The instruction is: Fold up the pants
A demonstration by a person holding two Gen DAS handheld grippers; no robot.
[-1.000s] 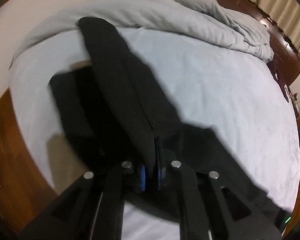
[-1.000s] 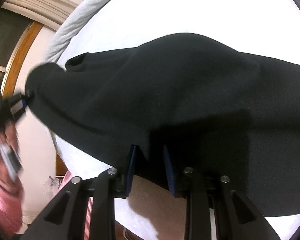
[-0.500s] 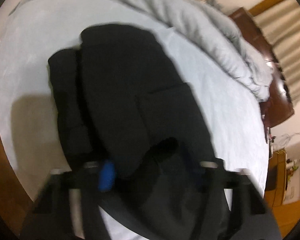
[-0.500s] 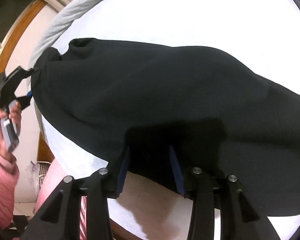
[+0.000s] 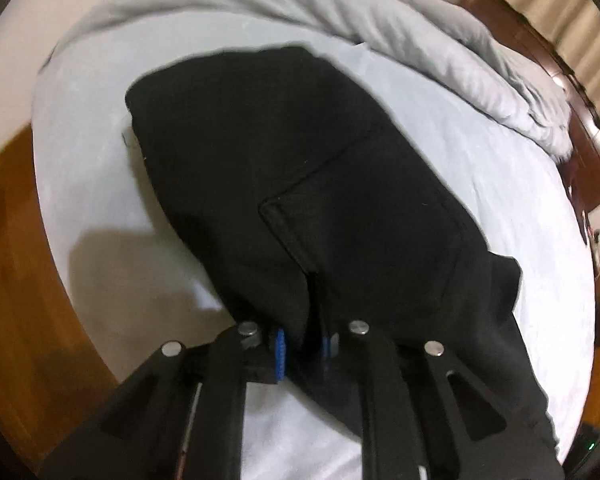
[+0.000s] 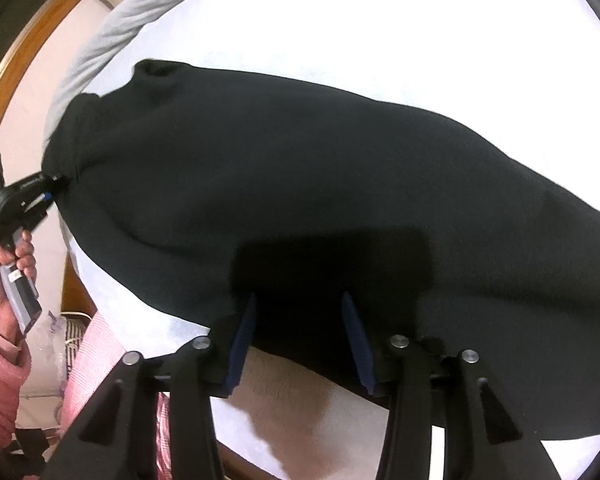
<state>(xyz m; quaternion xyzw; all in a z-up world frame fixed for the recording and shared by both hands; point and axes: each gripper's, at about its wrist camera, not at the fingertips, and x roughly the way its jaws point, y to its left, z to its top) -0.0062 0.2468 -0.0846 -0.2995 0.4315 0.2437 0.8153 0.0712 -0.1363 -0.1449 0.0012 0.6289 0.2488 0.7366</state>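
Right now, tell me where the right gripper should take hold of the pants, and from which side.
Take the near edge of the pants, the stretch between the right gripper's open fingers, coming in low from the bed's near side. That edge faces the gripper, and the left gripper pinches the other end, so both would likely lift evenly.

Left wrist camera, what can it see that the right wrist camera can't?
Only the left wrist view shows the dark wooden headboard, the pants' back pocket, and the left gripper up close, shut on the fabric.

Only the right wrist view shows the person's left hand in a pink sleeve, and the right gripper, open around the fabric's edge.

Both show the black pants on the white bed sheet and the rumpled gray duvet.
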